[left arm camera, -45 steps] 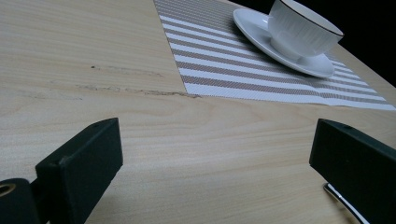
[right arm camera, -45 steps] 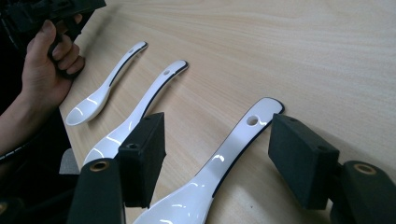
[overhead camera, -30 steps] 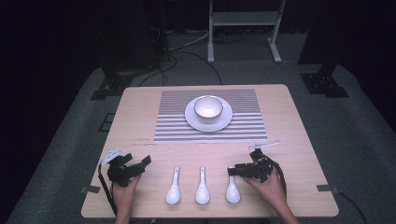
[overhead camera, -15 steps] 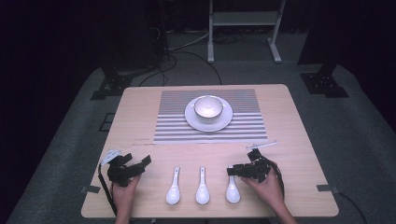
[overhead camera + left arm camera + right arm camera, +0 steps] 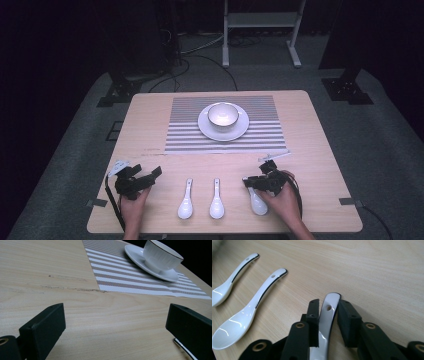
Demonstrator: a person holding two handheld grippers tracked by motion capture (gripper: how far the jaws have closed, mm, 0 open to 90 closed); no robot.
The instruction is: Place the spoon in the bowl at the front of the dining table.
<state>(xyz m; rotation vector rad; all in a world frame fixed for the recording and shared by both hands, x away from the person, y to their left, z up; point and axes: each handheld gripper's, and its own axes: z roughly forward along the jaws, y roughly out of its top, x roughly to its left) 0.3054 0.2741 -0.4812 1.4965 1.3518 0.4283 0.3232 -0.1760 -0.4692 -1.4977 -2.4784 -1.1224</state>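
The right gripper (image 5: 328,315) has its black jaws narrowed around the handle of a white ceramic soup spoon (image 5: 325,322), the left jaw touching it and the right just beside it; the spoon lies flat on the pale wooden table (image 5: 320,150). To its left lie two more white spoons (image 5: 186,200) (image 5: 217,199). The left gripper (image 5: 115,322) rests wide apart, holding nothing. Beyond, a white ribbed bowl (image 5: 223,114) sits on a white saucer (image 5: 240,131) on a striped placemat (image 5: 190,135).

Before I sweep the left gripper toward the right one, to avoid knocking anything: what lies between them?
Two white spoons lie side by side between left gripper and right gripper, in the high view.
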